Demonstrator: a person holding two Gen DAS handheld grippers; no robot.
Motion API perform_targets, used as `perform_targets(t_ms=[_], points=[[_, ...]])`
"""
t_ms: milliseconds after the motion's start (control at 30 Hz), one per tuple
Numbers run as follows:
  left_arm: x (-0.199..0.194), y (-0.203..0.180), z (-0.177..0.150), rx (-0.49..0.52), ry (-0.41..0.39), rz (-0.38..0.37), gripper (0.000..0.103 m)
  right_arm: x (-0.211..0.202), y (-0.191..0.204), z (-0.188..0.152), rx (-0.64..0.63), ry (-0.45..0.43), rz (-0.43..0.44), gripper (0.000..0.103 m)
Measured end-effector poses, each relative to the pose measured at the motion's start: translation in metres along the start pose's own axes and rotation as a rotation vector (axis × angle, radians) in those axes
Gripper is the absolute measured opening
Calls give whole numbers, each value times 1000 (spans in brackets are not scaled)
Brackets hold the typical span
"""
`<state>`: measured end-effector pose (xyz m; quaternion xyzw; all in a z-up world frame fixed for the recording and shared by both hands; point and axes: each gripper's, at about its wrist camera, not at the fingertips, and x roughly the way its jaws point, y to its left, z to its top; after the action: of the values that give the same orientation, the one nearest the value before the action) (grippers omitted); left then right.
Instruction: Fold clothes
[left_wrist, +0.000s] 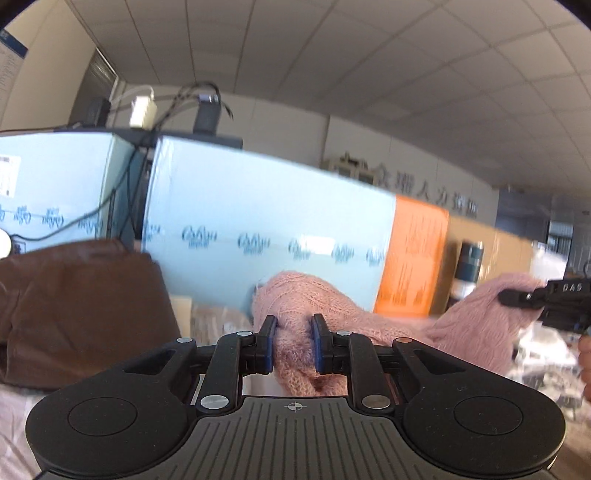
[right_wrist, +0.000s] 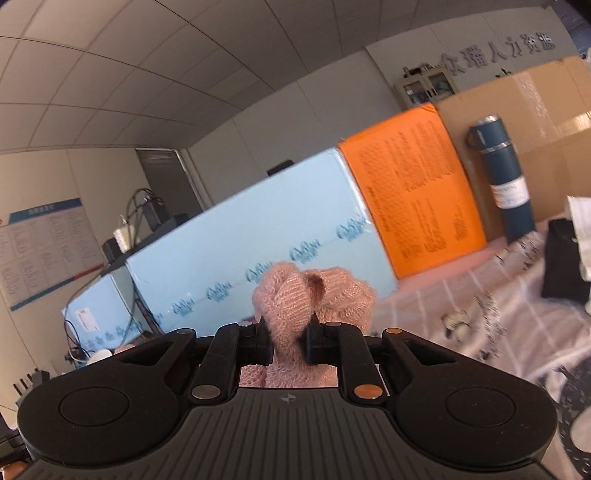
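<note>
Nearest, the left tongs (left_wrist: 293, 345) are clamped on a bunched fold of the fuzzy pink knitted sweater (left_wrist: 369, 317), held up in the air. The right tongs (right_wrist: 289, 341) pinch another bunch of it, and the knit sags between the two. I judge the thick, loose knit could slip from either grip or stretch if the tongs pull apart too hard. Left lies a brown garment (left_wrist: 77, 314). Below right is the grey checked cloth (right_wrist: 491, 314); farther back a dark blue flask (right_wrist: 506, 177), an orange box (right_wrist: 413, 192) and pale blue boxes (right_wrist: 258, 229) crowd the edge.
</note>
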<state>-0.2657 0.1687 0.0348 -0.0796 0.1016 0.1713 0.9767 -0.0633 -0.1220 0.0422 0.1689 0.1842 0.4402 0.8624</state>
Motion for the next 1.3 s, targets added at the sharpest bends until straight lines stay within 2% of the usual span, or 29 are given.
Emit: perform_targets(t_ms=[100, 167, 200, 233, 300, 333, 400, 433, 467, 533, 667, 767, 833, 867, 900, 933, 967, 1000, 1033, 1067, 1133, 1300], points=[[7, -2, -11, 89, 86, 115, 27, 0, -25, -19, 17, 78, -58, 14], [3, 0, -16, 114, 112, 174, 45, 0, -38, -29, 27, 109, -96, 15], [-1, 1, -19, 128, 114, 197, 63, 1, -44, -31, 40, 124, -104, 15], [-6, 1, -20, 145, 108, 220, 77, 7, -47, -34, 62, 140, -106, 20], [-14, -2, -18, 188, 87, 236, 89, 7, -56, -38, 105, 164, -128, 37], [-17, -5, -16, 215, 75, 219, 93, 5, -62, -39, 127, 174, -132, 49], [-21, -16, -16, 277, 62, 147, 96, 9, -69, -39, 172, 203, -131, 61], [-20, -23, -17, 312, 68, 101, 98, 13, -72, -39, 197, 222, -129, 74], [-16, -30, -18, 347, 82, 61, 99, 16, -75, -38, 222, 241, -127, 83], [-6, -42, -22, 413, 117, 3, 100, 22, -82, -38, 277, 279, -124, 83], [30, -57, -37, 539, 232, 61, 100, 34, -89, -38, 329, 321, -124, 85], [50, -52, -44, 539, 286, 97, 100, 38, -83, -40, 289, 327, -132, 85], [52, -40, -41, 472, 288, 106, 97, 40, -78, -43, 253, 330, -133, 84], [51, -34, -40, 436, 287, 112, 93, 40, -75, -44, 236, 332, -134, 76], [51, -28, -38, 399, 286, 118, 81, 40, -73, -44, 218, 330, -135, 70], [51, -21, -37, 362, 285, 124, 62, 41, -70, -44, 196, 328, -137, 59], [51, -15, -36, 325, 284, 129, 51, 40, -68, -44, 172, 320, -144, 48], [51, -9, -34, 288, 283, 135, 35, 40, -65, -44, 150, 310, -150, 45], [50, -3, -32, 252, 276, 139, 26, 39, -62, -44, 128, 300, -140, 36], [47, 2, -29, 226, 262, 143, 23, 38, -59, -43, 105, 291, -130, 26], [40, 4, -23, 213, 220, 165, 19, 35, -53, -40, 63, 265, -106, 19], [24, 3, 2, 157, 56, 201, 18, 23, -43, -14, 17, 137, -41, 16]])
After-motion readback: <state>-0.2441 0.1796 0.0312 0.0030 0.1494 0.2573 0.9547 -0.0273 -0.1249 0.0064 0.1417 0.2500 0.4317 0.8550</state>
